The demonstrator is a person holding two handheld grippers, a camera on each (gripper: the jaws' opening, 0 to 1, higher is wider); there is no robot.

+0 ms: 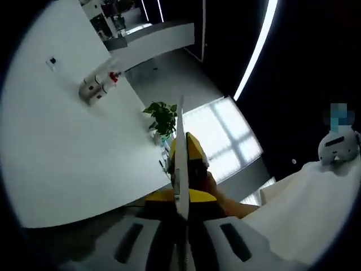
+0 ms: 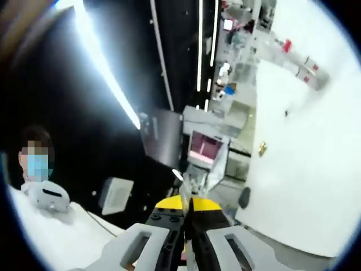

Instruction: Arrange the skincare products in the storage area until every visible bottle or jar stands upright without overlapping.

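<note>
White tabletop (image 1: 73,147) takes most of my left gripper view, rolled hard over so it runs up the left side. Right of it I see grey floor and a bright window patch, then a person's white sleeve (image 1: 316,203) at the lower right. A green potted plant (image 1: 162,119) sits just past the table's edge. The bottles (image 1: 97,86) lie tipped over together near the table's far end, pale bodies with red caps, touching one another; I cannot count them. A tiny dark item (image 1: 52,60) rests well apart from them, further along the table.

My left gripper (image 1: 181,152) has its yellow-tipped jaws pressed together, nothing between them, pointing off the table toward the plant.

In my right gripper view the same table (image 2: 316,169) fills the right side, with the bottles (image 2: 302,66) small and blurred near the top, lying on their sides. Dark ceiling with light strips covers the left. A white headset (image 2: 48,197) lies at the lower left. My right gripper (image 2: 188,206) also has its jaws closed and empty, aimed at cluttered shelving beyond the table.
</note>
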